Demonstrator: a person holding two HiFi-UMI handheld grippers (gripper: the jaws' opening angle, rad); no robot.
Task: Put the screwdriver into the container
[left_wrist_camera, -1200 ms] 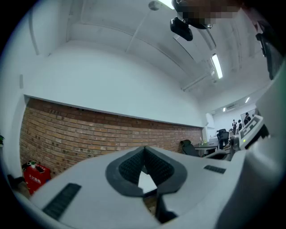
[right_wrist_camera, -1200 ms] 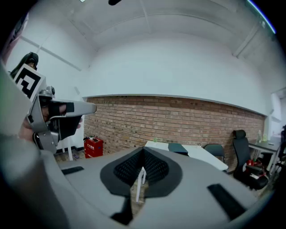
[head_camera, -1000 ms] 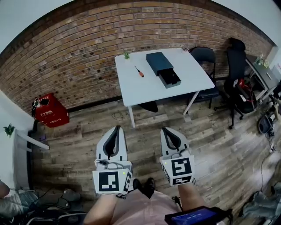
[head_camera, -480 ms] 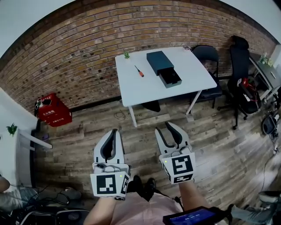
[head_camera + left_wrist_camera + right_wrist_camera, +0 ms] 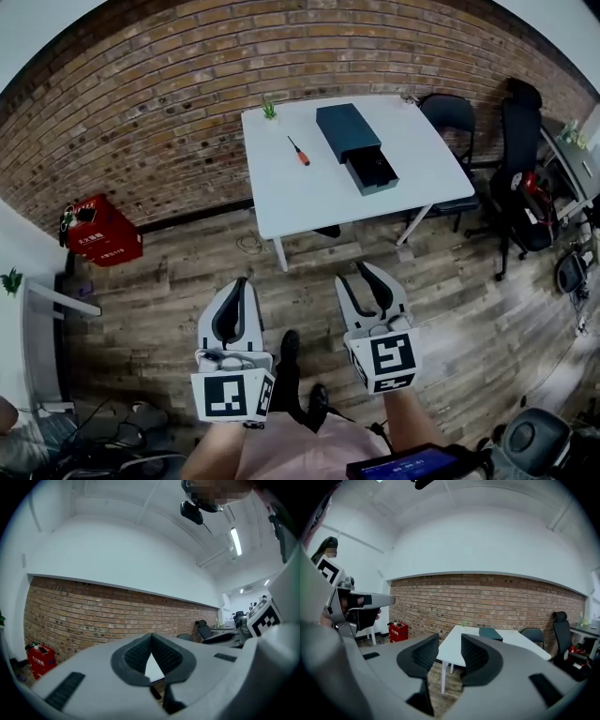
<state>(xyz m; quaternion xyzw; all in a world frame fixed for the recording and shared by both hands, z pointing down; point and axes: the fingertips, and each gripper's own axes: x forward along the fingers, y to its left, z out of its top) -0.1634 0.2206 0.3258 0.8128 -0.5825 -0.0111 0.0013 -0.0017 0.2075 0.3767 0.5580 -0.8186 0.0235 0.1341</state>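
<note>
A screwdriver point(image 5: 298, 151) with a red handle lies on the white table point(image 5: 281, 187), well ahead of both grippers. To its right on the table sits the dark container point(image 5: 348, 131) with its drawer point(image 5: 372, 172) pulled open. My left gripper point(image 5: 241, 282) is held over the wooden floor, shut, its pads meeting with nothing between them point(image 5: 151, 638). My right gripper point(image 5: 357, 274) hangs beside it, open and empty point(image 5: 450, 641); its jaws have just opened. The right gripper view looks at the table point(image 5: 511, 641) and the container point(image 5: 490, 633).
A brick wall stands behind the table. A small plant point(image 5: 270, 112) sits at the table's far edge. Dark chairs point(image 5: 450, 117) stand at the right, and a red box point(image 5: 101, 234) lies at the left by the wall. My shoes point(image 5: 291, 349) are on the plank floor.
The right gripper's jaws went from shut to open. Both grippers have moved a little forward toward the table, and a foot has stepped forward.
</note>
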